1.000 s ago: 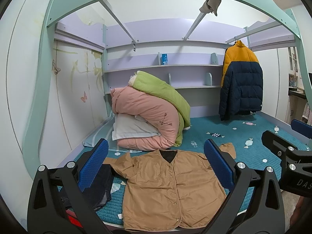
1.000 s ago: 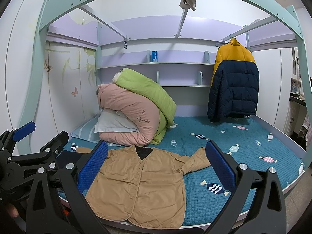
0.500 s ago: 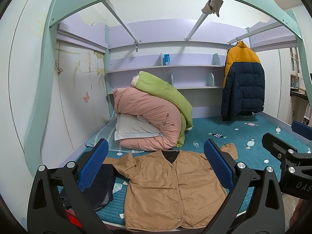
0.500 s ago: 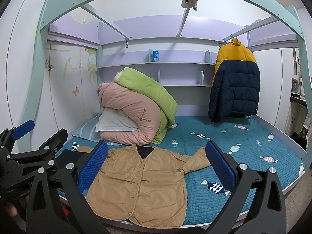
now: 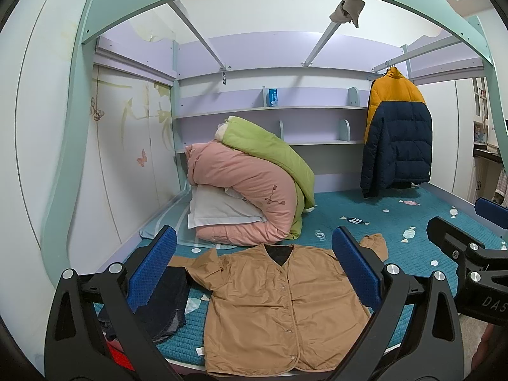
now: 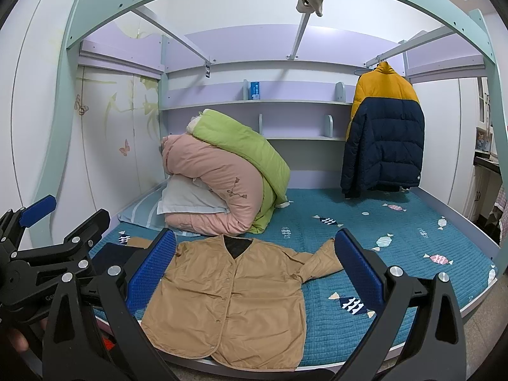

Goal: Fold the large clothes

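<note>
Not much to read here. The right gripper (image 5: 485, 289), seen at the edge of the left wrist view, has white letters "DAS" on its black body, cut off by the frame. The left gripper (image 6: 44, 282) in the right wrist view shows "Ge", rest hidden. The blue box (image 5: 273, 96) on the shelf (image 5: 270, 107) has print, too small to make out.

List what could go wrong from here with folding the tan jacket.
1. The tan jacket has its hem at the mattress edge; a tug toward the person might slide it off the bed.
2. Dark jeans lie touching its sleeve on the left tool's side, so the left tool could pinch both.
3. The other sleeve lies bunched, so folding it in now may trap creases.
</note>
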{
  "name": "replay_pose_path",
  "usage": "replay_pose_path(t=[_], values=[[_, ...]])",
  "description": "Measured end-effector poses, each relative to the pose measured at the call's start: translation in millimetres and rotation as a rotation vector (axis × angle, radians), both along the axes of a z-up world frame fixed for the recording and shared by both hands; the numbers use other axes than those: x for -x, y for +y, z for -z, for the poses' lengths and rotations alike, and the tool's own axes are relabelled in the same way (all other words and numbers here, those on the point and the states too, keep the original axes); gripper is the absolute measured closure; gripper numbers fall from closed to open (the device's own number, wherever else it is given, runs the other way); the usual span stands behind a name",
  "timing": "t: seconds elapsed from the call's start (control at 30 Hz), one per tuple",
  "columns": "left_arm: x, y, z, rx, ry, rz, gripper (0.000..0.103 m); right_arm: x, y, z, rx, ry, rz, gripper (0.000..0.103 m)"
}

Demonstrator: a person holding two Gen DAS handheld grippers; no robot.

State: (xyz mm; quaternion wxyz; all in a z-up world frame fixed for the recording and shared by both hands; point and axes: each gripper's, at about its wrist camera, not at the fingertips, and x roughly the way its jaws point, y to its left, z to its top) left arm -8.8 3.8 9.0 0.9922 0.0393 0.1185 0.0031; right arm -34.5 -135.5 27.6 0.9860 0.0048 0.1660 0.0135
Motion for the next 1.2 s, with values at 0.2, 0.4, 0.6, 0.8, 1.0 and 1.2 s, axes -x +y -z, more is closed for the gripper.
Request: replay_pose_path(t=[0.2,0.4,0.6,0.8,1.0,1.2], values=[[0.2,0.4,0.0,0.0,-0.001,0.0,0.005,-1.6,2.5,0.0,-0.008,0.003,-0.011,0.006],[0.1,1.2,0.1,0.001,-0.001,0.001,0.005,-2.0,7.0,1.8,-0.012,0.006,-0.017,0.006],[0.2,1.2,0.5,0.0,0.0,0.0,0.005,-4.2,10.8,2.8,-0.018,0.013,-0.024,0.006],[0.3,1.3,1.2,-0.001,0.0,0.0,0.005,-4.2,8.8,3.2,-0.019,0.013,-0.025,0.006],[0.6,3.3,1.8,0.0,0.0,0.001,0.005,-5.2,10.6,5.3,-0.023,0.022,-0.028,0.006],[0.5,3.3,1.9,0.001,0.0,0.0,0.005,-6.3,11.1,5.1,-0.025,0.023,-0.028,0.006]])
